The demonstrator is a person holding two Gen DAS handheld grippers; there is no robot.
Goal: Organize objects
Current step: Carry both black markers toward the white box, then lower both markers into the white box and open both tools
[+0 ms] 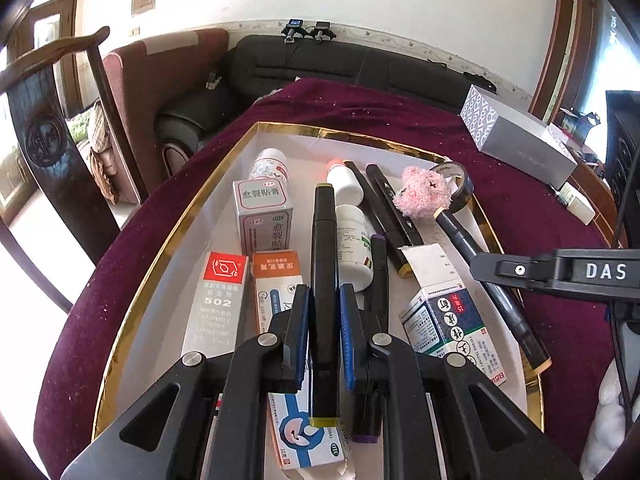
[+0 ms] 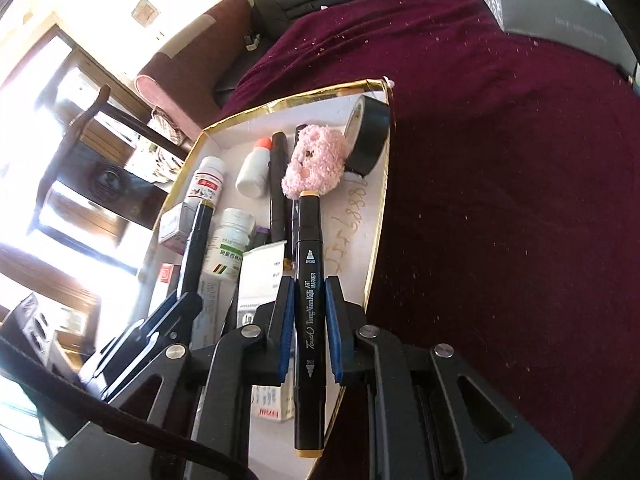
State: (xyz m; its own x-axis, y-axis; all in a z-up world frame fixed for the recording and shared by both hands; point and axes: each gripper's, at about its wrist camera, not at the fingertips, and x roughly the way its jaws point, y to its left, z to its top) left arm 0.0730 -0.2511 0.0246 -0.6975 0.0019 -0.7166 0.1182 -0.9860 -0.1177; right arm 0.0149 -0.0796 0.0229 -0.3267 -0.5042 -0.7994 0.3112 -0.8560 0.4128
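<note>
Left of the left claw (image 1: 324, 312), inside the gold-rimmed tray (image 1: 180, 220), lie the grey 502 glue box (image 1: 218, 300) and, just beside it, an orange-topped ointment box (image 1: 276, 280). Ahead of those stands a grey plaster box (image 1: 264, 216) with a white bottle (image 1: 270, 166) behind it. The left claw is clamped on a black marker with yellow ends (image 1: 324, 280), which runs straight out between the blue pads (image 1: 304, 320) and points away along the tray. Just right of that claw sit a white pill bottle (image 1: 352, 248), a purple-ended marker (image 1: 376, 300) and an opened medicine box (image 1: 444, 312); farther ahead is an orange-capped bottle (image 1: 344, 184).

Right again, the right claw (image 2: 308, 308) is closed on a black art marker (image 2: 308, 300) with tan ends, held lengthwise above the tray's right part. Just past that marker's far tip lies a pink fluffy toy (image 2: 316, 160), and beyond it, to the right, a roll of black tape (image 2: 370, 136) leans in the tray's far corner. Right of this claw spreads the maroon cloth (image 2: 520, 200) of the tabletop, with a grey box (image 2: 560, 4) at its far edge.
</note>
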